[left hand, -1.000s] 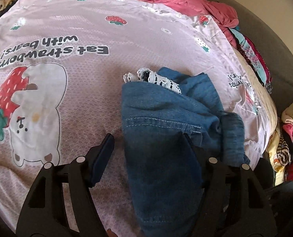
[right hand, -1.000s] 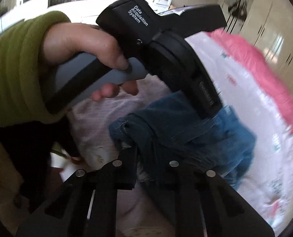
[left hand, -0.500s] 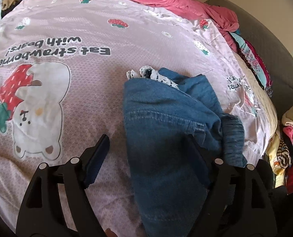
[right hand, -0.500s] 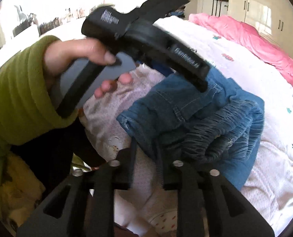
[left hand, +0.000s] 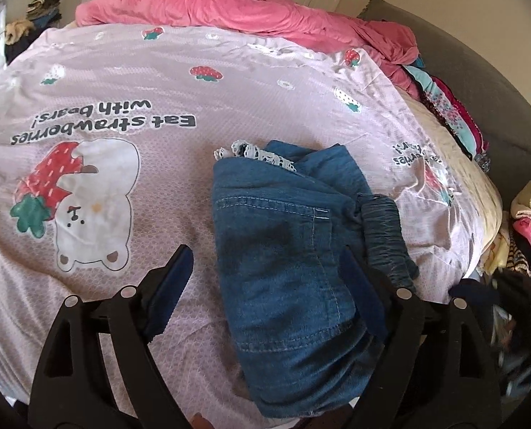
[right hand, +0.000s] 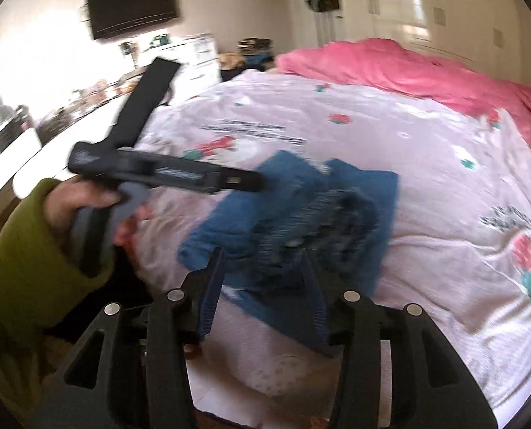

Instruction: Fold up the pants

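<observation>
The pants (left hand: 286, 250), blue denim and folded into a compact bundle, lie on the pink bedsheet (left hand: 179, 82) near its front edge, just right of the printed bear (left hand: 93, 200) with its strawberry. A strip of white lace (left hand: 258, 152) pokes out at the far end of the bundle, and a gathered waistband (left hand: 387, 236) bunches along the side away from the bear. The left gripper (left hand: 265, 275) hangs over the near part of the pants with its jaws opening wide: one finger stands over bare sheet between the bear and the pants, the other sits against the waistband side, and neither pad presses the denim. In the right wrist view, which is blurred, the right gripper (right hand: 261, 279) is at the near edge of the pants (right hand: 294, 221), its jaws also opening; denim shows between the fingers, but the pads stand clear of it. In that view the left hand (right hand: 86, 203), in a green sleeve (right hand: 18, 268), holds its gripper on the side of the pants where the bear lies. Beyond the bear, at the far end of the bed, a pink blanket (left hand: 251, 7) lies heaped. Well right of the pants, off the sheet, sits a pile of mixed clothes (left hand: 526, 221).
</observation>
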`<state>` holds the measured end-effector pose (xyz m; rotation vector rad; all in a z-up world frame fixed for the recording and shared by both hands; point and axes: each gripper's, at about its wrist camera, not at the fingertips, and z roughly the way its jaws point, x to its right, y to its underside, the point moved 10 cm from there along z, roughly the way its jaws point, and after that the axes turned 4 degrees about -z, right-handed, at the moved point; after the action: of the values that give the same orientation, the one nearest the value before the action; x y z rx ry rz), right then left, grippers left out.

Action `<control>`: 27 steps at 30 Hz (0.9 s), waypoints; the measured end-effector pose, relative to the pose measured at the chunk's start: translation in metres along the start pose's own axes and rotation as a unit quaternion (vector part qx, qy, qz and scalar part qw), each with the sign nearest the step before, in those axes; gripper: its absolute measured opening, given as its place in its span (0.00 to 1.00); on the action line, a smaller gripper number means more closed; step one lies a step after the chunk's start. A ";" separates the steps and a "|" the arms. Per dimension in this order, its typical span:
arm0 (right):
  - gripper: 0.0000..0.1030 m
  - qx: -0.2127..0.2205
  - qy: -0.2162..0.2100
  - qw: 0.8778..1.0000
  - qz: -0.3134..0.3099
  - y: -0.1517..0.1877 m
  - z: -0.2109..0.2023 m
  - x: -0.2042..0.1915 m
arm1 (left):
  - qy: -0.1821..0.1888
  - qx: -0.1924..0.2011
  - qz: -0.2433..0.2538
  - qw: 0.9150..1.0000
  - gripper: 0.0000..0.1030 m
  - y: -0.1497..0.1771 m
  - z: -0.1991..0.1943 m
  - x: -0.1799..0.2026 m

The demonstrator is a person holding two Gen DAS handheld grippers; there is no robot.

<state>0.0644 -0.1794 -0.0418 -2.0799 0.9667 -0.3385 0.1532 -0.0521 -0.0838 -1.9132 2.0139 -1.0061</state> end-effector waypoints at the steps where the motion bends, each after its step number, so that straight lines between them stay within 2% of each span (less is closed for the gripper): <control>1: 0.44 0.000 0.007 1.000 0.010 0.000 -0.001 0.008 | 0.000 0.001 0.000 1.000 0.75 0.000 -0.002 0.000; 6: 0.48 -0.008 0.037 0.998 0.048 0.012 -0.001 0.035 | 0.000 0.006 0.001 1.000 0.78 0.003 -0.007 -0.001; 8: 0.53 -0.013 0.045 0.997 0.066 0.014 0.003 0.044 | 0.001 0.003 -0.004 1.000 0.78 0.006 -0.006 -0.003; 11: 0.54 -0.022 0.048 0.994 0.095 0.019 0.012 0.058 | 0.001 -0.005 -0.013 1.000 0.78 0.014 -0.002 -0.008; 14: 0.54 -0.050 0.060 0.989 0.126 0.029 0.025 0.075 | 0.016 -0.014 -0.028 0.999 0.78 0.021 0.005 -0.011; 16: 0.54 -0.060 0.045 0.986 0.146 0.033 0.033 0.080 | 0.030 -0.023 -0.040 0.998 0.77 0.026 0.010 -0.012; 17: 0.54 -0.062 0.041 0.985 0.154 0.033 0.036 0.081 | 0.034 -0.026 -0.042 0.998 0.73 0.028 0.012 -0.012; 20: 0.54 -0.055 0.021 0.981 0.186 0.029 0.041 0.089 | 0.046 -0.035 -0.046 0.997 0.68 0.032 0.017 -0.010; 23: 0.54 -0.053 0.010 0.979 0.198 0.023 0.044 0.093 | 0.050 -0.039 -0.044 0.997 0.66 0.035 0.022 -0.006; 27: 0.52 -0.078 -0.002 0.974 0.211 0.026 0.063 0.098 | 0.049 -0.042 -0.044 0.997 0.66 0.035 0.028 -0.006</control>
<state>0.1500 -0.2264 -0.1107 -1.9429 1.4351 -0.0378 0.1412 -0.0580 -0.1274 -2.0485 2.0723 -1.0734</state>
